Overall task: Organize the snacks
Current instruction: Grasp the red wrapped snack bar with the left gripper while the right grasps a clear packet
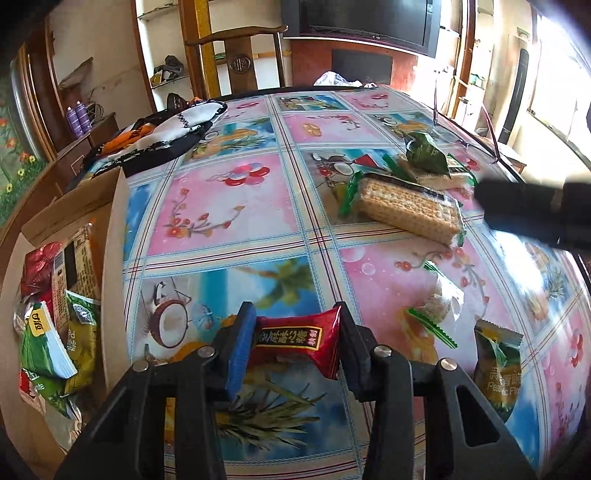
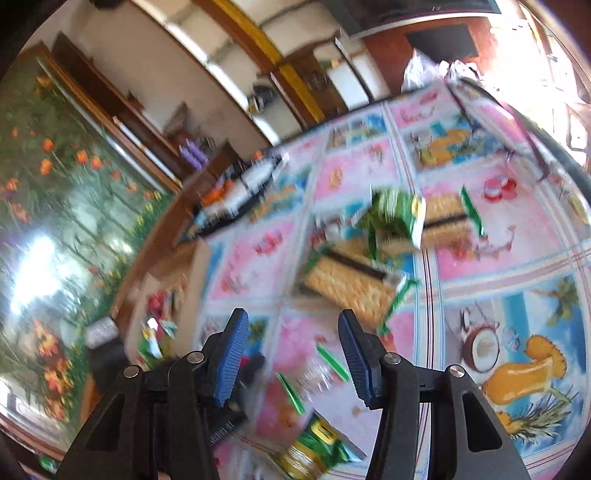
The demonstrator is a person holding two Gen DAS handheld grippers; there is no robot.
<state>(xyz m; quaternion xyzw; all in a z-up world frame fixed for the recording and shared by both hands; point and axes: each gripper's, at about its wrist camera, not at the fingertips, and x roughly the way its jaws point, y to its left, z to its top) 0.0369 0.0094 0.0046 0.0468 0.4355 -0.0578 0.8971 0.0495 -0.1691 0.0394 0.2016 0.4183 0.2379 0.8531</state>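
Note:
My left gripper (image 1: 295, 341) is shut on a small red snack packet (image 1: 295, 338), pinched end to end just above the patterned tablecloth (image 1: 229, 206). An open cardboard box (image 1: 112, 258) at the left holds several snack packs. A long cracker pack (image 1: 406, 206), a green packet (image 1: 424, 151), a clear packet with green ends (image 1: 439, 302) and a green pea packet (image 1: 495, 362) lie on the table. My right gripper (image 2: 291, 350) is open with nothing between its fingers, hovering over the clear packet (image 2: 321, 369) near the cracker pack (image 2: 351, 284). The right wrist view is blurred.
A black, white and orange cloth bag (image 1: 166, 133) lies at the table's far left. Behind the table stand a wooden chair (image 1: 240, 62) and a dark television (image 1: 365, 22). The right gripper shows as a dark blur (image 1: 535, 214) beside the cracker pack.

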